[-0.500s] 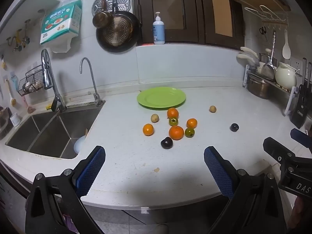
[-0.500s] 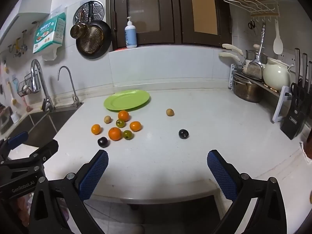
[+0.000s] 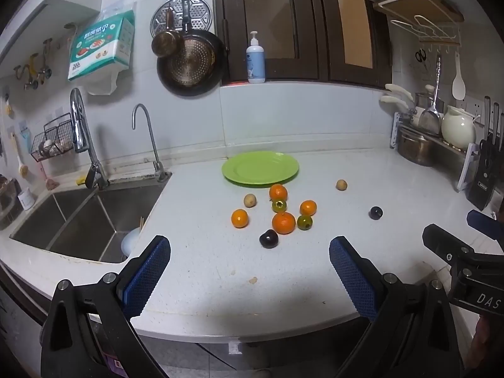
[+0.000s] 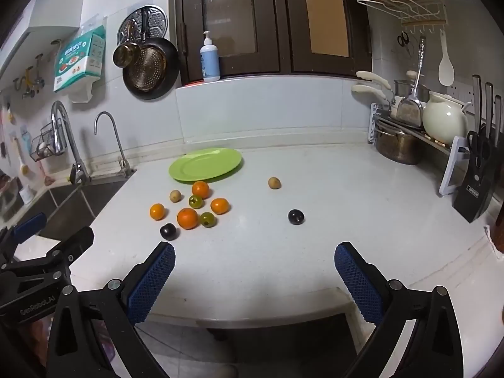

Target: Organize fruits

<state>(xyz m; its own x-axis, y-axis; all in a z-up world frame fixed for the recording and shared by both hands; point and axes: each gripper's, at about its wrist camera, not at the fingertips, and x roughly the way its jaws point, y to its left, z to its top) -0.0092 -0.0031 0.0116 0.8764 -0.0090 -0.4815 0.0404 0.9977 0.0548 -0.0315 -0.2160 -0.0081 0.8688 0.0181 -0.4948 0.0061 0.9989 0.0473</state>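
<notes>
An empty green plate [image 3: 260, 168] [image 4: 205, 164] lies at the back of the white counter. In front of it sit several oranges [image 3: 283, 223] [image 4: 187, 218], two green fruits [image 3: 304, 221], two brown kiwis [image 3: 249, 200] and a dark plum [image 3: 268, 238] [image 4: 168, 231]. A second kiwi [image 3: 341, 185] [image 4: 274, 182] and a second plum [image 3: 375, 212] [image 4: 296, 216] lie apart to the right. My left gripper [image 3: 249, 271] is open and empty over the counter's front edge. My right gripper [image 4: 253, 271] is open and empty beside it.
A sink [image 3: 78, 220] with two taps is at the left. A dish rack with a pot [image 3: 415, 149], a white jug [image 3: 458, 129] and a knife block [image 3: 485, 176] stand along the right. Pans hang on the back wall.
Both grippers have barely moved; the fruits and the plate lie as before.
</notes>
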